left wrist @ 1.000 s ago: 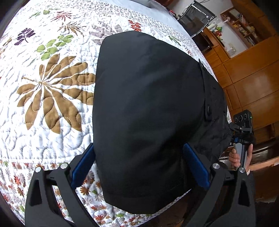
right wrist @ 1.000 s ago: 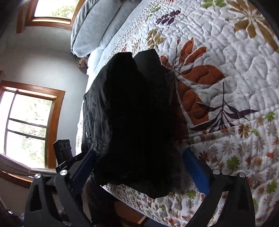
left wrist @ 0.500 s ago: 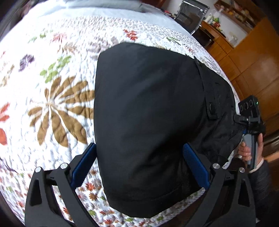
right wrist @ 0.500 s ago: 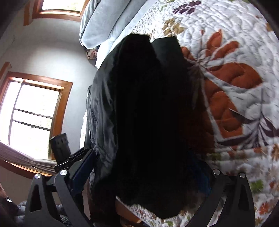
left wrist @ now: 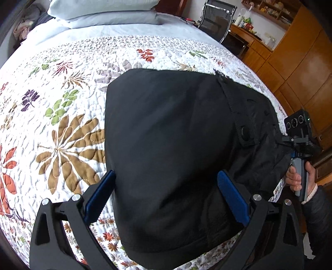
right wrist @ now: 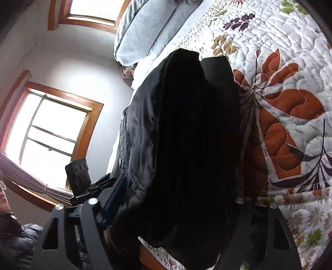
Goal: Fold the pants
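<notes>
The black pants [left wrist: 166,145] already lay folded compactly on the quilt [left wrist: 62,103]. The left gripper [left wrist: 166,195] stood apart; the right gripper [right wrist: 176,209] was closing around the bundle's edge, with little left to do.

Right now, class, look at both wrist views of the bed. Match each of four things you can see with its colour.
Things:
1. pants
2. pillows
3. big quilted flower left of the pants
4. pads of the left gripper

Colours:
A. pale blue
B. black
C. deep blue
D. tan brown

Pairs: 1-B, 2-A, 3-D, 4-C
</notes>
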A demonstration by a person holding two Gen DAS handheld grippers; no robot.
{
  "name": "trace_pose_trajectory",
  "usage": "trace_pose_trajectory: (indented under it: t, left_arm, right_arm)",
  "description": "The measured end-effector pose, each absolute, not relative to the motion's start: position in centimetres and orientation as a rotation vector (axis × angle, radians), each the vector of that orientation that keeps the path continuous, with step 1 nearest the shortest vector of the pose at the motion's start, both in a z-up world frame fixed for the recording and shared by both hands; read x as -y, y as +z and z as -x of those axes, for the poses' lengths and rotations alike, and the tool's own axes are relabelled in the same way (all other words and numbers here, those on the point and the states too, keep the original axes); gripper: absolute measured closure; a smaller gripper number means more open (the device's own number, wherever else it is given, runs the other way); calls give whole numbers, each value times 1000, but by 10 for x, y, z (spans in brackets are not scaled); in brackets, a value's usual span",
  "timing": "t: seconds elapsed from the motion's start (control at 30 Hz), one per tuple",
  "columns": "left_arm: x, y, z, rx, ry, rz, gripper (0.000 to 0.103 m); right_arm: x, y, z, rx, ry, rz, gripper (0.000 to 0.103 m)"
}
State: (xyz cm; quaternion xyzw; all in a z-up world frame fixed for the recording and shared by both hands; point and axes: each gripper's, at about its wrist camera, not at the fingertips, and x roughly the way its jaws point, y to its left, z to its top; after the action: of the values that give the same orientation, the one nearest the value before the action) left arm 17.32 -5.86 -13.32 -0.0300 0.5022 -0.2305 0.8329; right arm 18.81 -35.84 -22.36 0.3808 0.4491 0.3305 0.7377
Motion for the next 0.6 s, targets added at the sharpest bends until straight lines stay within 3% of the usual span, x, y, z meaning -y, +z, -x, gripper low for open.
trace_pose_trajectory:
  t: [0.13, 0.4, 0.6]
  left_arm:
    - [61, -128, -176, -1034, -511, 63, 5]
    - [43, -132, -185, -1060, -491, 90, 5]
    - [-6, -160, -179, -1194, -554, 389, 5]
  right_arm:
    - [354, -221, -189, -971, 731, -820, 35]
    - [344, -216, -194, -977, 738, -794, 35]
    - [354, -219, -198, -981, 747, -803, 35]
